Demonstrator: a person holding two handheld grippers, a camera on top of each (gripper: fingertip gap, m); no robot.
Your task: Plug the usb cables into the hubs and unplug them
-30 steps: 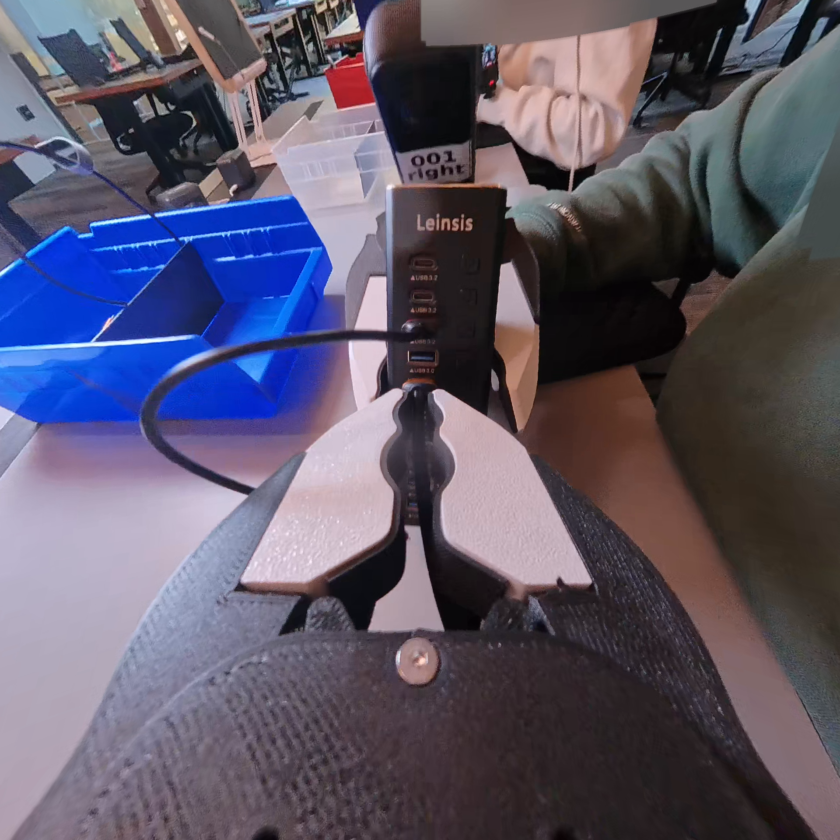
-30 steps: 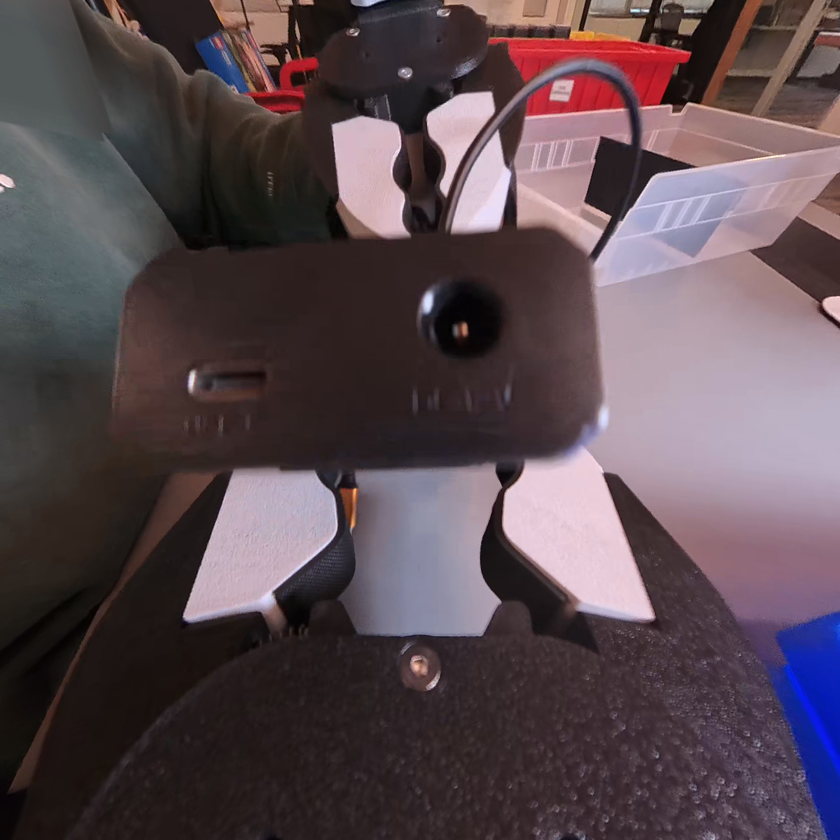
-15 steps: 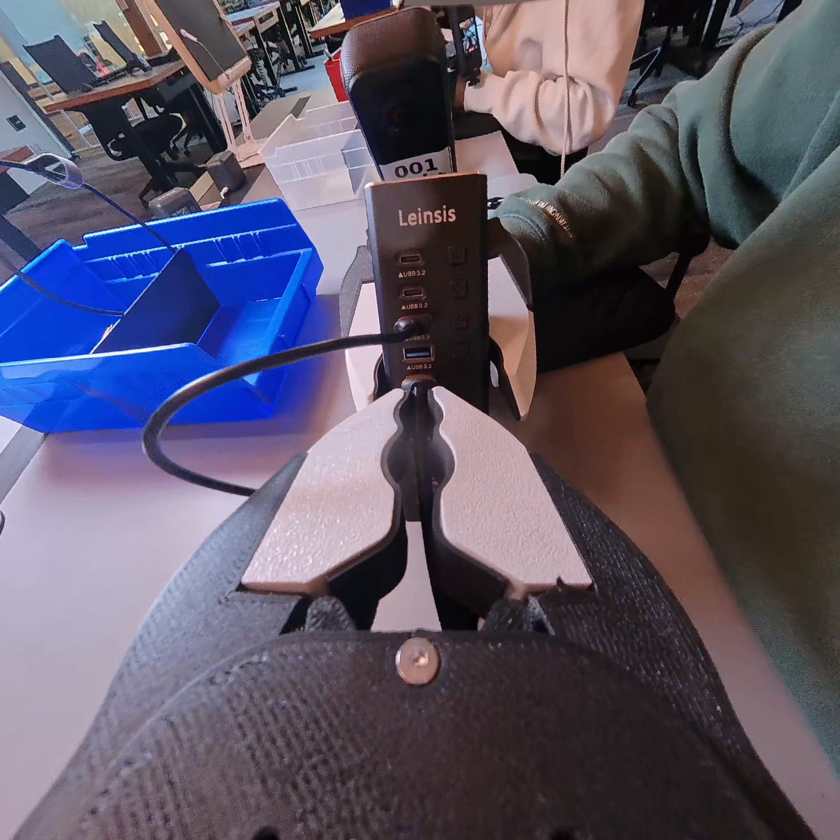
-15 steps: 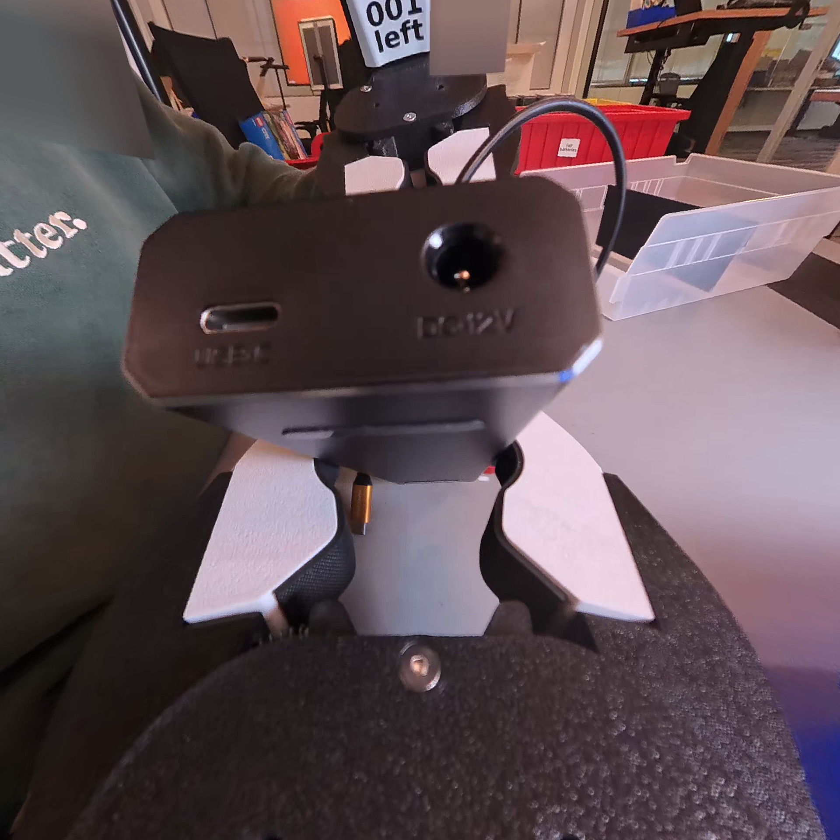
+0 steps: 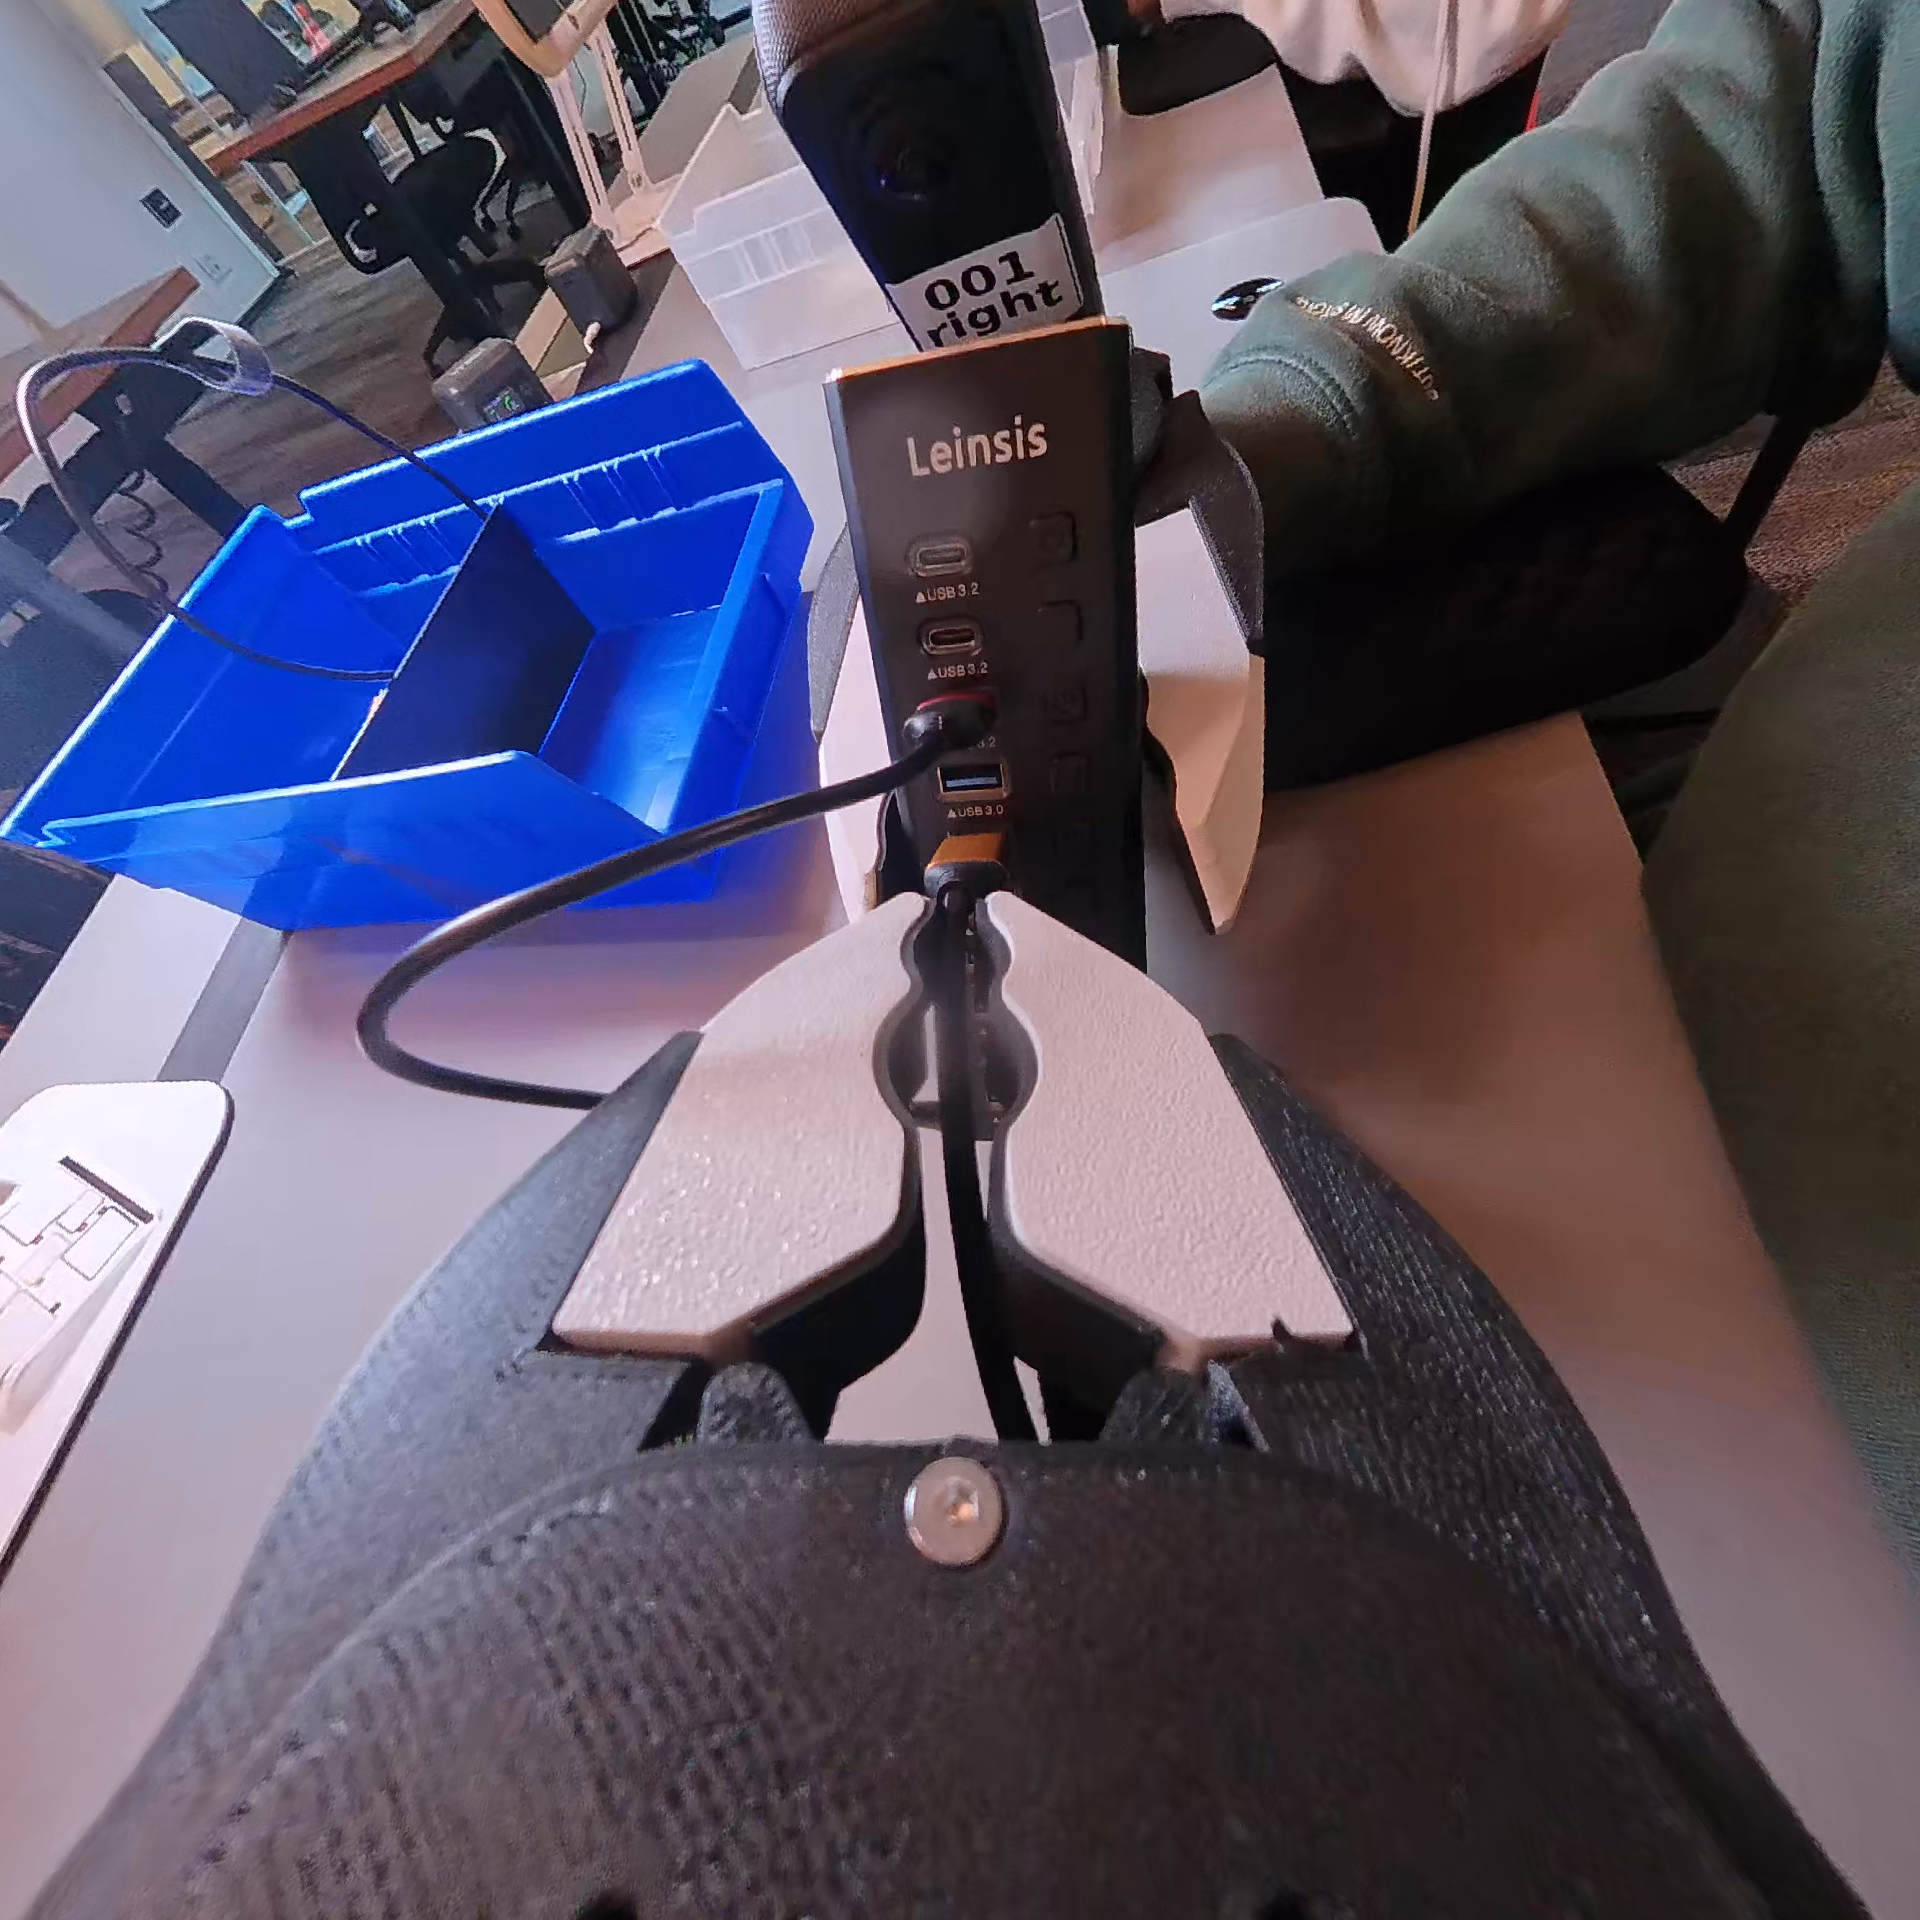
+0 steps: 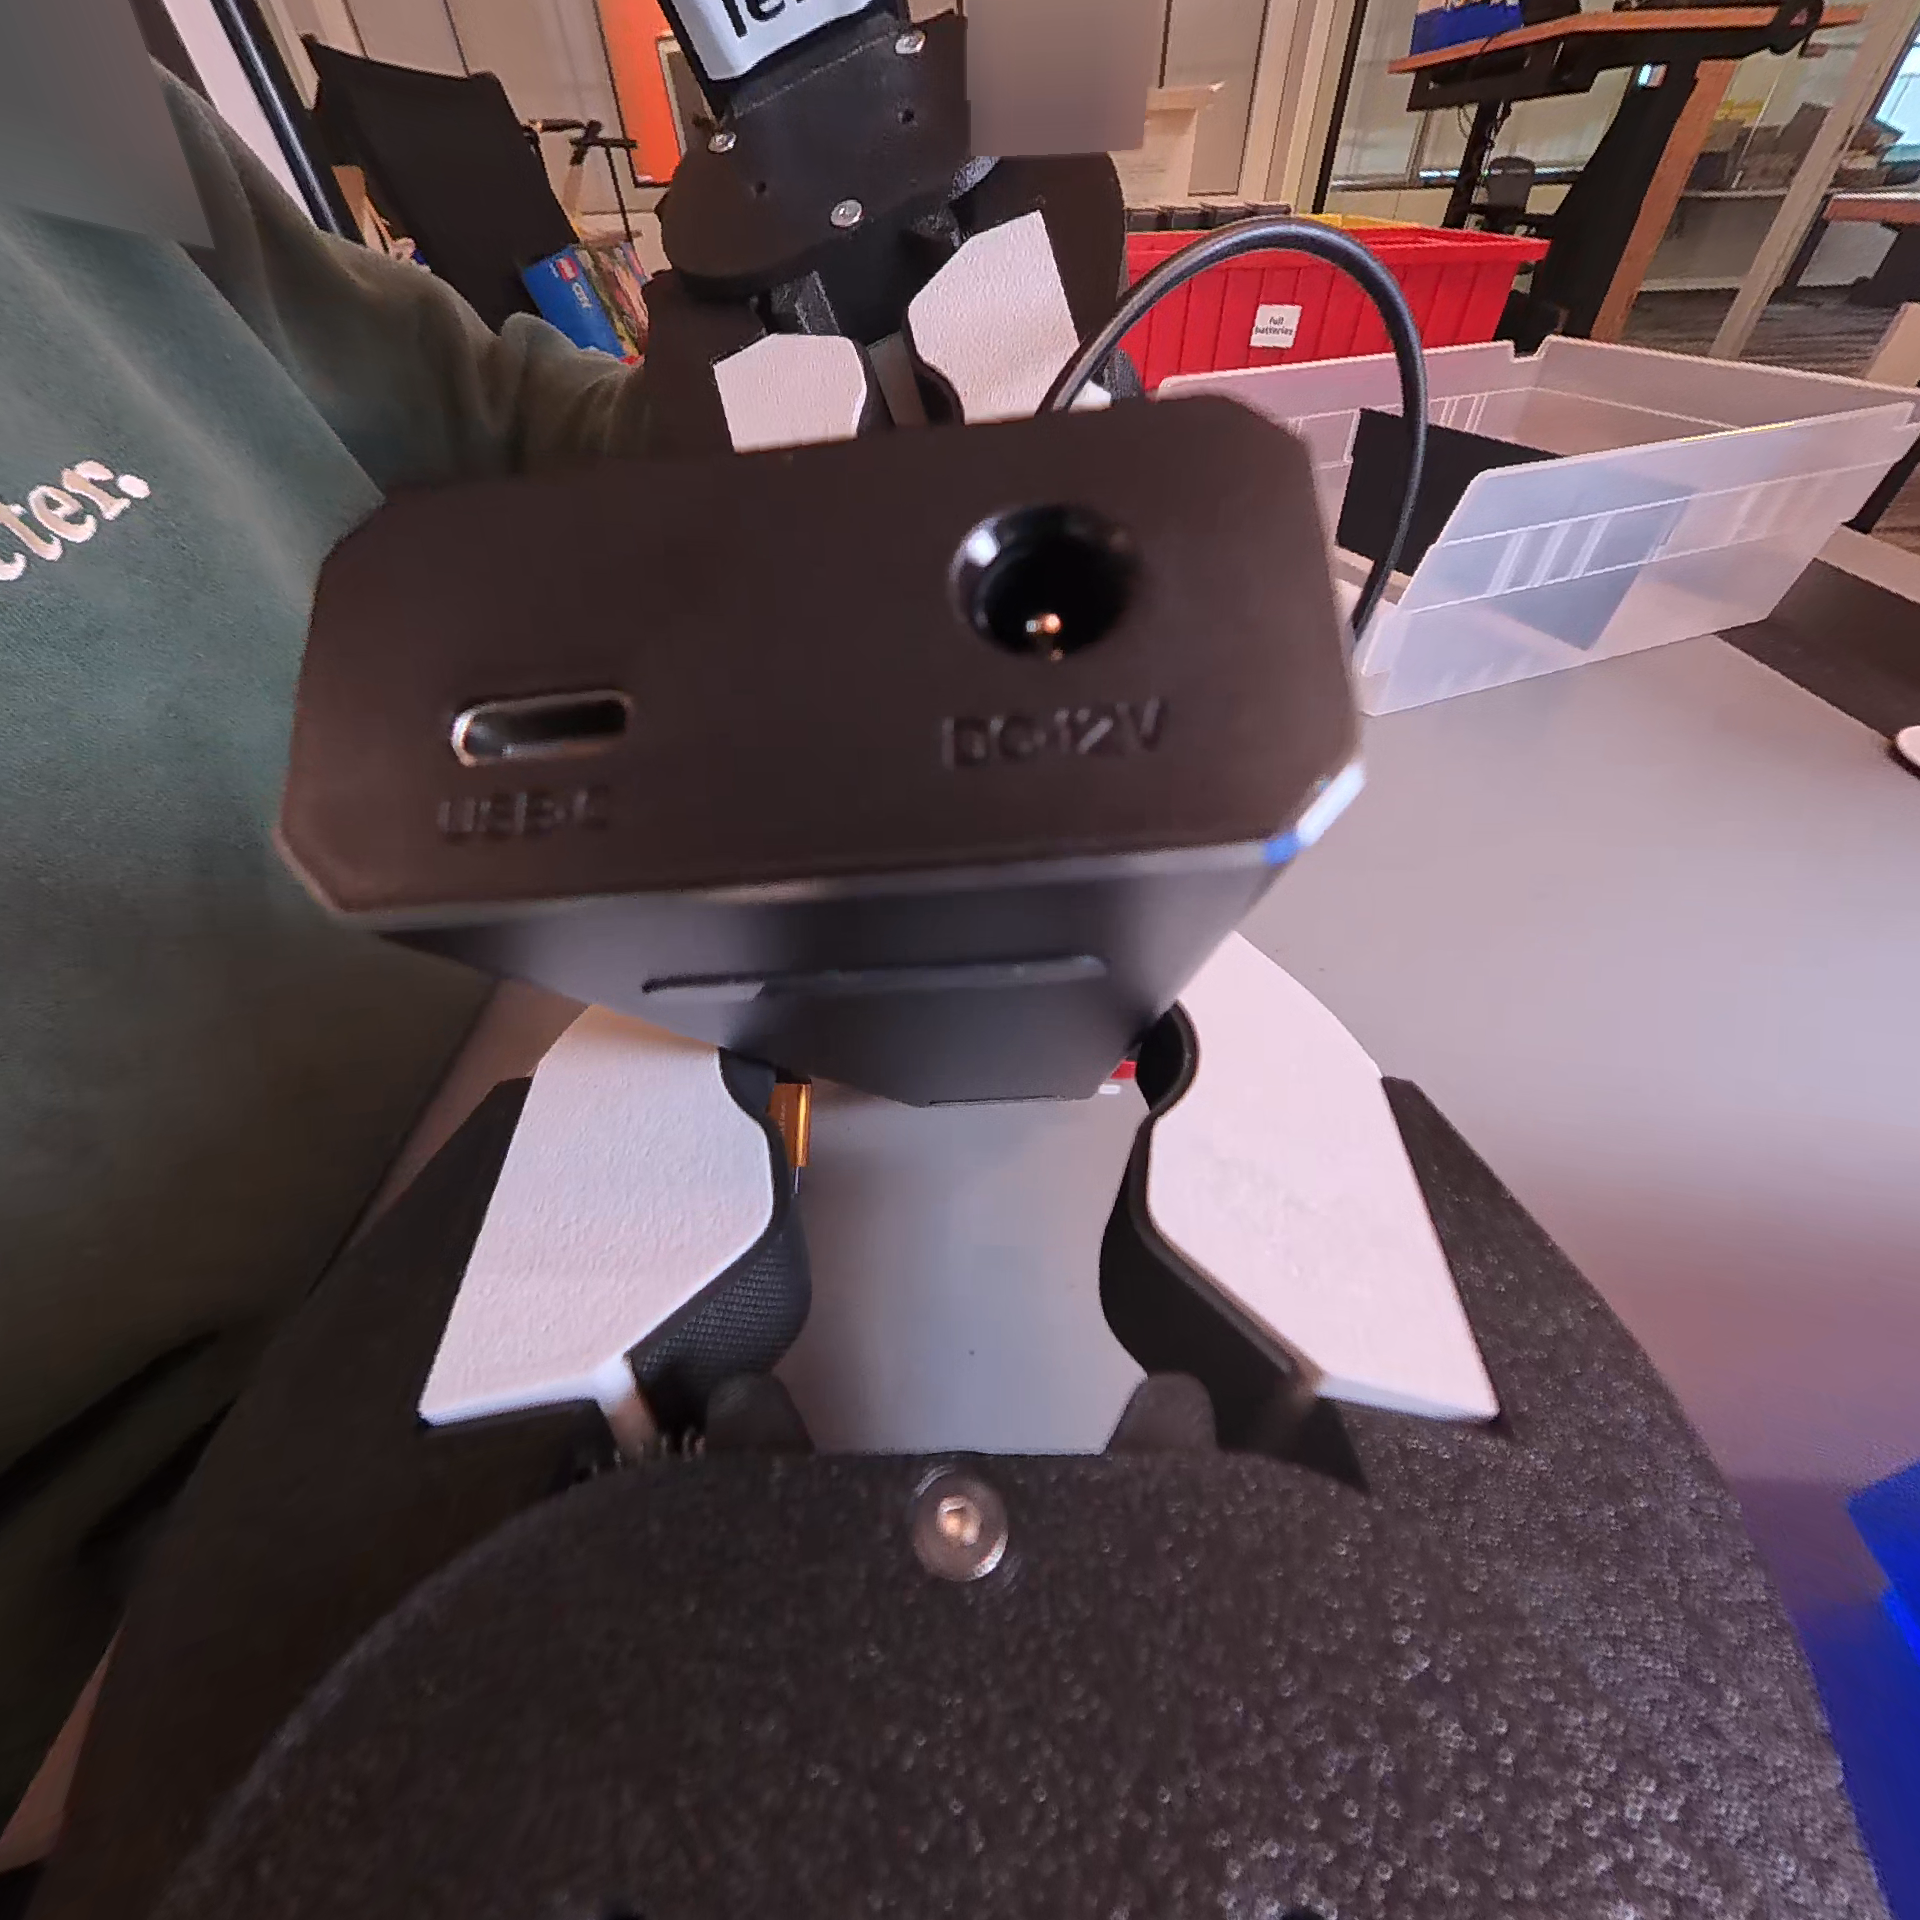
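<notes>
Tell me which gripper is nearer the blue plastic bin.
Left. The left gripper sits just beside the blue plastic bin, pinching a black cable; the right gripper holds the black hub farther off.

Open-plan office / lab-type workspace. Far bkgd, left wrist view: rows of wood-top desks (image 5: 343, 94) w/ black office chairs (image 5: 457, 197) on carpet. Right wrist view: glass partition walls (image 6: 1382, 114), a standing desk (image 6: 1621, 42), red storage bin (image 6: 1340, 291). Near: pale grey counter (image 5: 1455, 935) carrying parts bins, blue bin (image 5: 416, 665) on left, clear bin (image 6: 1662, 520) on right. Another person in a white hoodie (image 5: 1382, 42) works at far side.
</notes>
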